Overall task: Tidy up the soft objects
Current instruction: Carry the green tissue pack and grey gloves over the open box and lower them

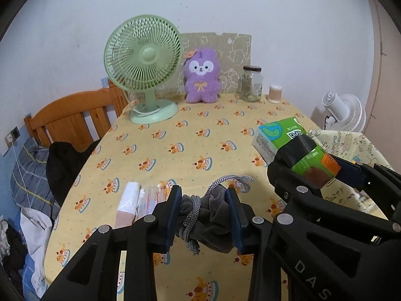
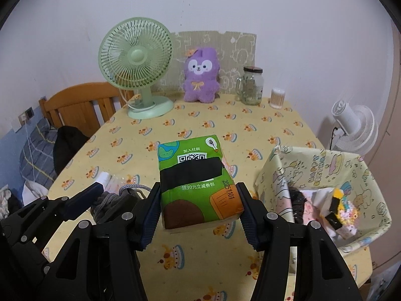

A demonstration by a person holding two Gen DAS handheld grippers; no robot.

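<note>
Green tissue pack [image 2: 199,183] sits off the table, pinched at its near end between the pads of the right gripper [image 2: 200,208]; it looks light & squashy, film wrapper prob slippery, so a hold across the middle of the long sides seems safer than the end grip it has now, which lets the far end droop. Just left of it, a grey drawstring pouch [image 1: 204,213] w/ braided cord is clamped in the left gripper [image 1: 204,215], jaws squeezing the bunched neck; limp cloth, near weightless by the look, cord loops could snag. Fabric storage basket [image 2: 275,173] stands near right on the yellow tablecloth [image 2: 200,125], already holding soft bits. More tissue packs [image 1: 130,203] lie near left. Far edge: green desk fan [image 2: 136,60], purple plush [image 2: 200,75], glass jar [image 2: 250,85].
</note>
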